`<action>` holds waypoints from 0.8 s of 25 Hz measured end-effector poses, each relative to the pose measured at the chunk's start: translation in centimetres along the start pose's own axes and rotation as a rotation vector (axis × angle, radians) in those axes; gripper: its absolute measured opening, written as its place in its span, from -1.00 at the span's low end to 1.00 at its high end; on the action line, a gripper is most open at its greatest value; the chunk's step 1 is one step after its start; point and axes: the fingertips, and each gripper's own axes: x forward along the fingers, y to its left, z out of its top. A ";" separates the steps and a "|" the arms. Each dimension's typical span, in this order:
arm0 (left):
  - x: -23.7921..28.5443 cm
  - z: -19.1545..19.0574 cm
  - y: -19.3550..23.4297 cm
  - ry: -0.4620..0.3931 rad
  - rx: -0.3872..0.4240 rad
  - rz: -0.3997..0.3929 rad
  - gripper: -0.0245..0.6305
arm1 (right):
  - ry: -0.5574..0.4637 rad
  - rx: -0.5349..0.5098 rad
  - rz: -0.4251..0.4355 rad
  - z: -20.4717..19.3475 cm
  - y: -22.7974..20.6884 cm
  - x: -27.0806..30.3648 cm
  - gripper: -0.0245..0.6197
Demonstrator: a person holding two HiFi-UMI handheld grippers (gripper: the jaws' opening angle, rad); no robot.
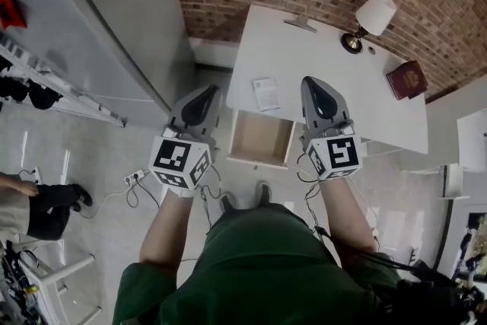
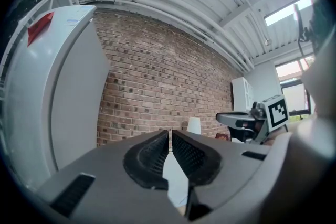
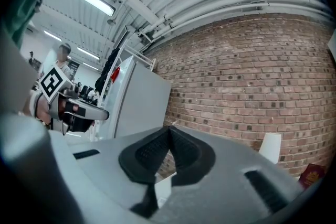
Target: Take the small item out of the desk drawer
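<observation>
The white desk (image 1: pixel 335 80) has its drawer (image 1: pixel 261 138) pulled open, and the pale wood bottom shows nothing inside. A small white printed item (image 1: pixel 266 93) lies on the desktop just behind the drawer. My left gripper (image 1: pixel 207 90) hovers at the drawer's left side, its jaws closed together with nothing between them (image 2: pixel 170 132). My right gripper (image 1: pixel 312 81) is held over the desk at the drawer's right, also shut and empty (image 3: pixel 169 127). Both point toward the brick wall (image 2: pixel 157 92).
A lamp (image 1: pixel 370 19) and a dark red book (image 1: pixel 407 79) stand on the desk's far right. A tall grey fridge (image 1: pixel 99 27) is at the left. Cables and a power strip (image 1: pixel 135 177) lie on the floor. A person's legs (image 1: pixel 38 202) are at far left.
</observation>
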 end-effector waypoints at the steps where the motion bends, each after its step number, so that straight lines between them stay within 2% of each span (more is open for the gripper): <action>1: 0.0 0.0 0.1 0.001 0.000 0.001 -0.88 | 0.001 0.001 -0.001 -0.1 0.0 0.0 -0.92; 20: 2.0 -0.9 -0.6 0.027 0.009 -0.014 -0.88 | 0.023 -0.005 0.016 -1.4 -1.0 0.9 -0.92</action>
